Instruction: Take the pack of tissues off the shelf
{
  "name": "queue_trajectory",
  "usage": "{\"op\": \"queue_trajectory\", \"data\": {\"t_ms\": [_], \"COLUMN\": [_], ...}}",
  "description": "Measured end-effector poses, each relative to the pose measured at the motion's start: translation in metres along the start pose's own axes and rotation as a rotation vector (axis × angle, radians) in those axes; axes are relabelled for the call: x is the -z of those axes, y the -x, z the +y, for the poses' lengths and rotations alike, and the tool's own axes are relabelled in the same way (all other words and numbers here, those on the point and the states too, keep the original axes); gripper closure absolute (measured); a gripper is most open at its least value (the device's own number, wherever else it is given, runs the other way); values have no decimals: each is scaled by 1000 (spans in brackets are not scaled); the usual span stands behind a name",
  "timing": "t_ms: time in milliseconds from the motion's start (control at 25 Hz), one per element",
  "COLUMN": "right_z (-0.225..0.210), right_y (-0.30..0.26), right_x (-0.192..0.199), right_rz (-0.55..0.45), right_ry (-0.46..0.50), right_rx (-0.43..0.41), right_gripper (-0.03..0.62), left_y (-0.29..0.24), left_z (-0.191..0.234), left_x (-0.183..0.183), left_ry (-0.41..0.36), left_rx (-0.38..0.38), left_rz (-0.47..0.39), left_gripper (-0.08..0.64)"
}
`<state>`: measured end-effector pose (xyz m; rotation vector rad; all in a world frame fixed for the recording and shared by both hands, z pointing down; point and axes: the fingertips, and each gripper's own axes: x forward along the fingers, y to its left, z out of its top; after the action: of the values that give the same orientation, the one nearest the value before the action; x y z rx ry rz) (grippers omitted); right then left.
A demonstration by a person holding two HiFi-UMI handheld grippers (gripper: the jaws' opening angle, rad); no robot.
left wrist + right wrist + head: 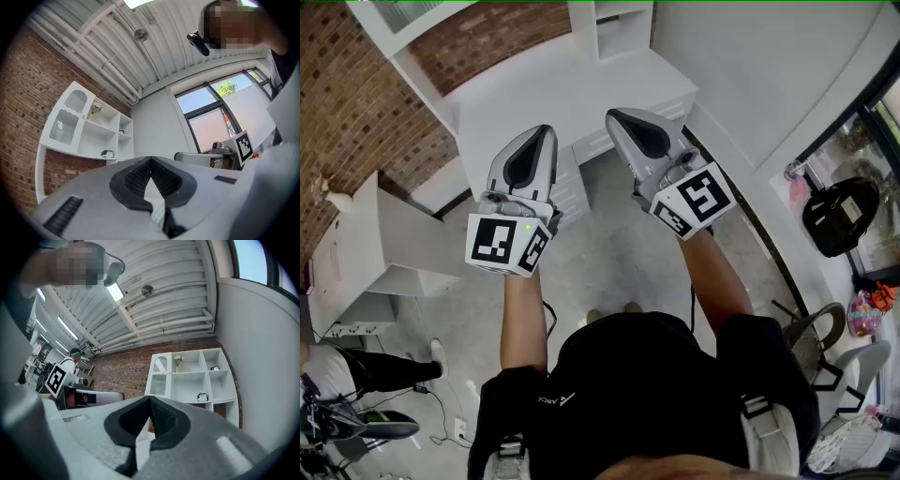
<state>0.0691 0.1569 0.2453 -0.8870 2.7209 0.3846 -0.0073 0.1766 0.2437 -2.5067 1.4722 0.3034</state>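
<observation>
A brick wall (356, 103) fills the head view's upper left, with a white desk (534, 84) at upper centre beyond both grippers and a black bag (842, 216) at the right edge. The left gripper (150, 159), centre-left, has its fingers pressed together, empty. The right gripper (150, 399), centre-right, is likewise closed on nothing. The pack of tissues (202, 397) lies in the shelf's (187, 385) lower middle compartment, well apart from both.
</observation>
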Motion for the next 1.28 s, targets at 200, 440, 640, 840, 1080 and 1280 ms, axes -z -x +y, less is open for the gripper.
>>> {"op": "queue_trajectory", "data": {"t_ms": [200, 440, 640, 840, 1080, 1280], "right_z": [-2, -16, -43, -69, -93, -107], "right_y": [5, 11, 19, 20, 6, -18], "right_x": [-4, -7, -9, -10, -9, -6], "right_rz": [-11, -17, -23, -34, -41, -44], "right_ry": [-17, -21, -19, -15, -3, 6], "right_rx": [-10, -22, -25, -37, -33, -36], "right_gripper": [591, 591, 591, 589, 589, 589], "left_y": [-2, -14, -36, -58, -81, -98], "left_z": [-6, -15, -24, -30, -25, -7], "left_x": [0, 2, 5, 10, 15, 19], "left_ry": [1, -4, -14, -25, -31, -31], "left_rx": [-5, -18, -37, -56, -65, -61], "left_rz": [-1, 5, 12, 18, 20, 4], "left_gripper": [561, 561, 561, 561, 561, 561]}}
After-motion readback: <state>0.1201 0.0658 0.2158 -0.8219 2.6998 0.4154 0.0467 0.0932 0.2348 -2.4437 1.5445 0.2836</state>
